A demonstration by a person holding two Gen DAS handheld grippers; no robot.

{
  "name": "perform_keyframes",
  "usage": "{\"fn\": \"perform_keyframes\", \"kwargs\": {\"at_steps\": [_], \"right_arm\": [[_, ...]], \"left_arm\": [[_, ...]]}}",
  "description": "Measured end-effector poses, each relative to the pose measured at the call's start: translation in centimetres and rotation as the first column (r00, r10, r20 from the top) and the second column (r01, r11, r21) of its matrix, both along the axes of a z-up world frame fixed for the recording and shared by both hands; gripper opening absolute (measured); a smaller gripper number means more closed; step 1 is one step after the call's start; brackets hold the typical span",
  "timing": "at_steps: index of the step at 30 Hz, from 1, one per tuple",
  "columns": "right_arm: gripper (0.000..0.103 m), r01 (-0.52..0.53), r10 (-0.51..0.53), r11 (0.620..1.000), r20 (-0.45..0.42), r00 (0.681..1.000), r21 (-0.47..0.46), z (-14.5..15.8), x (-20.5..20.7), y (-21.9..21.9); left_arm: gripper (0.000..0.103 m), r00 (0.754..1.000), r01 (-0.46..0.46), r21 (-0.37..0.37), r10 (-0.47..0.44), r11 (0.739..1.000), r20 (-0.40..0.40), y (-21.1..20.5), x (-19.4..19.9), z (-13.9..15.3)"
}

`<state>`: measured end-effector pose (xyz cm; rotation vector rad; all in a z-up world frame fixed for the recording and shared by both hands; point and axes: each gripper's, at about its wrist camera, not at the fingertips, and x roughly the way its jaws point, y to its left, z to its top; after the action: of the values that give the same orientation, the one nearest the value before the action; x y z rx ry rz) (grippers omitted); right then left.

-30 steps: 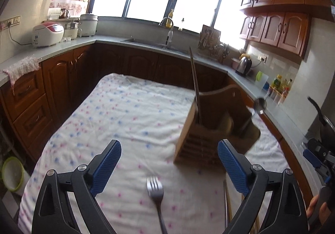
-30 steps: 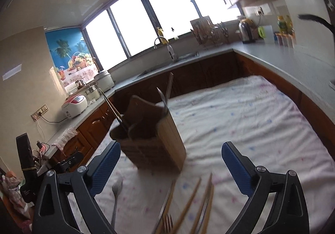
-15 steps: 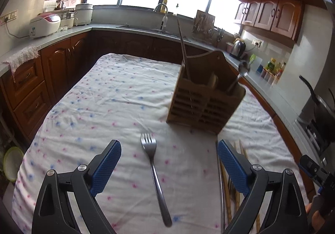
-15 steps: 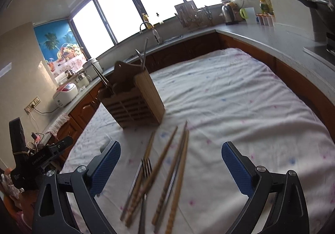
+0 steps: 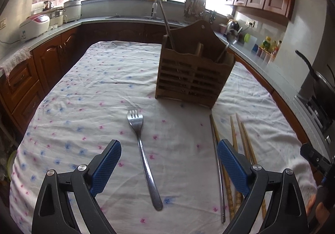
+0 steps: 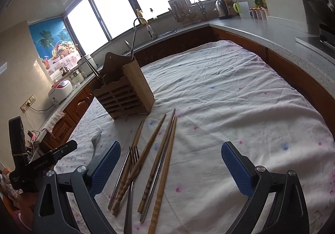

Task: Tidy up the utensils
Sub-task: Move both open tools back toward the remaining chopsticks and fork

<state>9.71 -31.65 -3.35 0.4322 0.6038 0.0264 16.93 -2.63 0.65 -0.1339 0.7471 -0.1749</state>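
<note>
The left gripper (image 5: 168,162) hangs wide open and empty over a steel fork (image 5: 144,160) that lies flat near the near edge of the cloth-covered surface (image 5: 83,91), tines toward the wooden utensil holder (image 5: 194,74) at mid-surface. The right gripper (image 6: 170,168), also spread and empty, looks over a loose bundle of wooden and metal chopsticks (image 6: 159,162) and a second fork (image 6: 132,175) between holder and near edge. The fork looks light, rigid and slick; pinching across its narrow handle, mid-length, seems safest. The chopsticks appear light, stiff and prone to roll, best taken singly near their thicker ends.
</note>
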Motion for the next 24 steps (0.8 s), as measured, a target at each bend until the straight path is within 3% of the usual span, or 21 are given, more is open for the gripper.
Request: {"fn": "perform_keyframes", "kwargs": {"at_steps": [3, 6, 8, 11, 18, 24], "right_arm": [[0.094, -0.002, 0.002, 1.0, -0.006, 1.0, -0.005, -0.1, 0.2, 0.0], [0.081, -0.015, 0.014, 1.0, -0.032, 0.999, -0.009, -0.4, 0.9, -0.1], [0.063, -0.023, 0.022, 1.0, -0.055, 0.998, -0.006, -0.8, 1.6, -0.1], [0.044, -0.033, 0.033, 0.999, -0.093, 0.995, 0.001, -1.4, 2.7, -0.2], [0.039, -0.034, 0.036, 0.999, -0.127, 0.991, 0.018, -2.2, 4.3, -0.8], [0.039, -0.029, 0.033, 0.999, -0.147, 0.989, 0.032, -2.7, 5.0, -1.4]], "left_arm": [[0.093, 1.0, 0.015, 0.023, -0.015, 1.0, -0.01, -0.7, 0.6, -0.1], [0.093, 0.999, 0.037, 0.036, -0.036, 0.999, -0.032, -1.4, 1.5, -0.5], [0.092, 0.998, 0.054, 0.045, -0.052, 0.998, -0.047, -2.0, 2.2, -0.7], [0.089, 0.995, 0.08, 0.06, -0.076, 0.995, -0.067, -2.9, 3.6, -1.1], [0.08, 0.982, 0.145, 0.085, -0.132, 0.986, -0.138, -6.1, 8.1, -2.6], [0.074, 0.961, 0.226, 0.164, -0.192, 0.96, -0.198, -9.9, 11.5, -4.6]]}}
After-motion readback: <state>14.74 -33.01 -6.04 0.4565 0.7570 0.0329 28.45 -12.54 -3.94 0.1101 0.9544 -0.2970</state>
